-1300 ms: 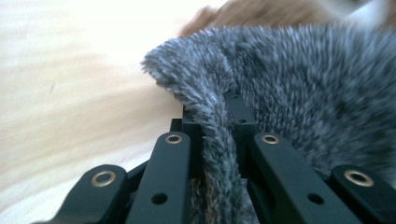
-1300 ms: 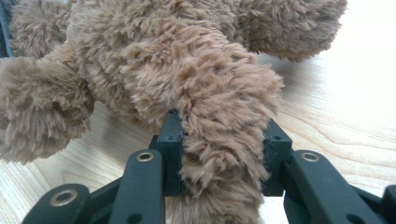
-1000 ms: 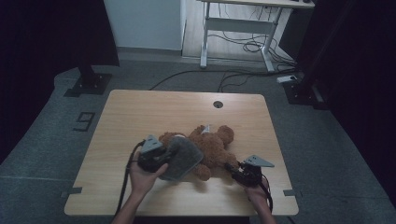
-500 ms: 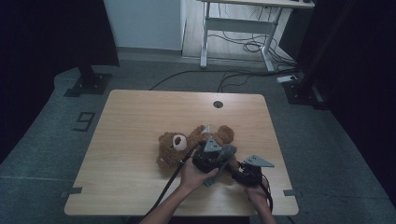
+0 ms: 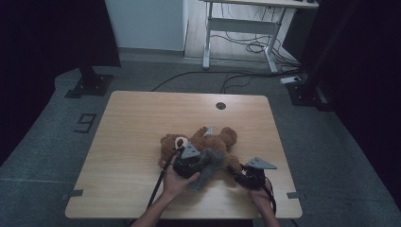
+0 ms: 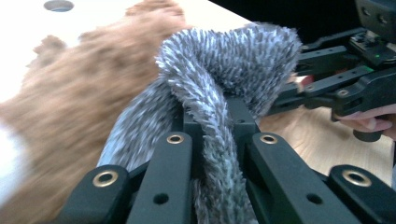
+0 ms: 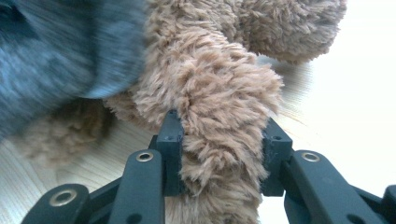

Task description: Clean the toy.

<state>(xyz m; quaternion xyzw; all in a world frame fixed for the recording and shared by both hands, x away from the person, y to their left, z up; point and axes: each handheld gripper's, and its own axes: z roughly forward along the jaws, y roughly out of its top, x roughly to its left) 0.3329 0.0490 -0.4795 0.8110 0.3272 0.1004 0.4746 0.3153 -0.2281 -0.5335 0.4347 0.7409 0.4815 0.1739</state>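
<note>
Both grippers clamped, forearms in from below.
Left gripper [image 5: 191, 161] angled over mid-table, jaws pinched tight on grey cloth [image 6: 219, 93]; right gripper [image 5: 246, 175] low at right, jaws closed around teddy's limb [image 7: 219, 140].

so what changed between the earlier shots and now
The left tool, shut on the grey furry cloth, carried it from the teddy bear's head side across its body toward the right tool, baring the head. The right tool stayed shut on the bear's limb, and the bear stayed where it lay on the table.
</note>
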